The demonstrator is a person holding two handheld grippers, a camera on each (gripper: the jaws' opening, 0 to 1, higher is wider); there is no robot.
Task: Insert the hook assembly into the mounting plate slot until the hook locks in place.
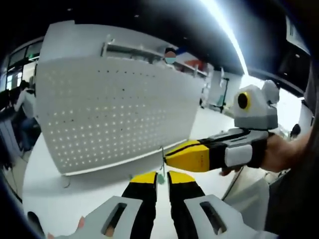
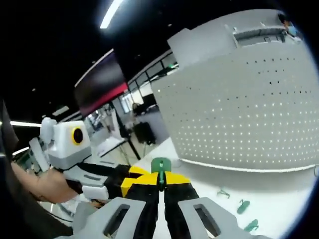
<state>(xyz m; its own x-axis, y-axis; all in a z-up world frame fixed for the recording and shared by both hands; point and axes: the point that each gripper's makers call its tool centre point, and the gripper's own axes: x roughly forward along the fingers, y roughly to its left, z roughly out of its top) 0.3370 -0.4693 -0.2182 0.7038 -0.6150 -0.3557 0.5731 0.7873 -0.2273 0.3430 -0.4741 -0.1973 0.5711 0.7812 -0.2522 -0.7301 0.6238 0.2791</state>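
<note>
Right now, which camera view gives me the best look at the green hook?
The right gripper view: the green hook sits pinched at the tips of the right gripper, its top in full view. In the left gripper view the hook is only a small green sliver behind the left gripper, below the right gripper.

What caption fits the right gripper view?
Right tool shut on green hook, facing white pegboard; spare hooks on table.
</note>
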